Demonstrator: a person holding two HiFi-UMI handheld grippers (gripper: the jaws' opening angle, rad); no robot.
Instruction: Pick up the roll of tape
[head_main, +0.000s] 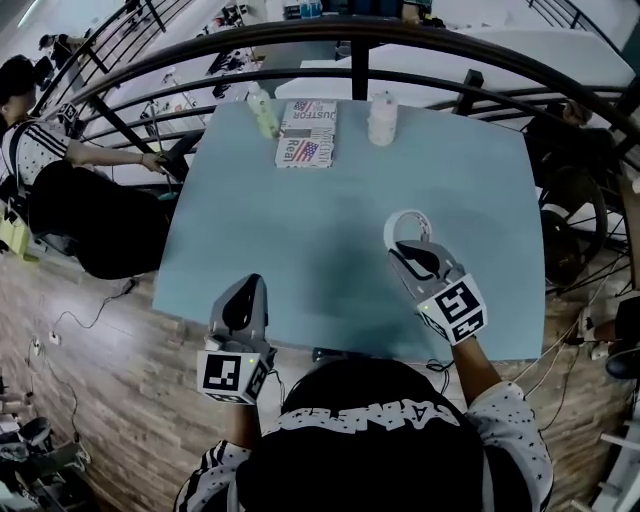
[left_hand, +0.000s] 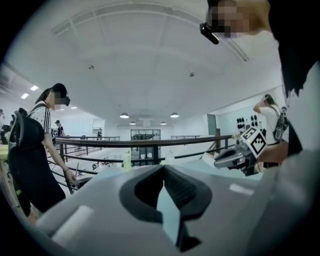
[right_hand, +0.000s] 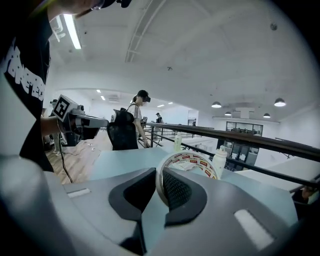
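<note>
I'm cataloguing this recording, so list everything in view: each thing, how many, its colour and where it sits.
Rectangular tabletop: one, light blue, centre.
Roll of printed tape: one, white with red marks, over the table's near right, in the right gripper.
Flat flag-printed box or book: one or two, white, red and blue, far edge.
Plastic bottle: one, white, right of the box.
Slim bottle: one, pale green, left of the box.
Curved railing: black, beyond the table.
Bystander: striped top, left of the table.
Left gripper: grey, shut, empty.
Right gripper: grey, shut on the tape.
</note>
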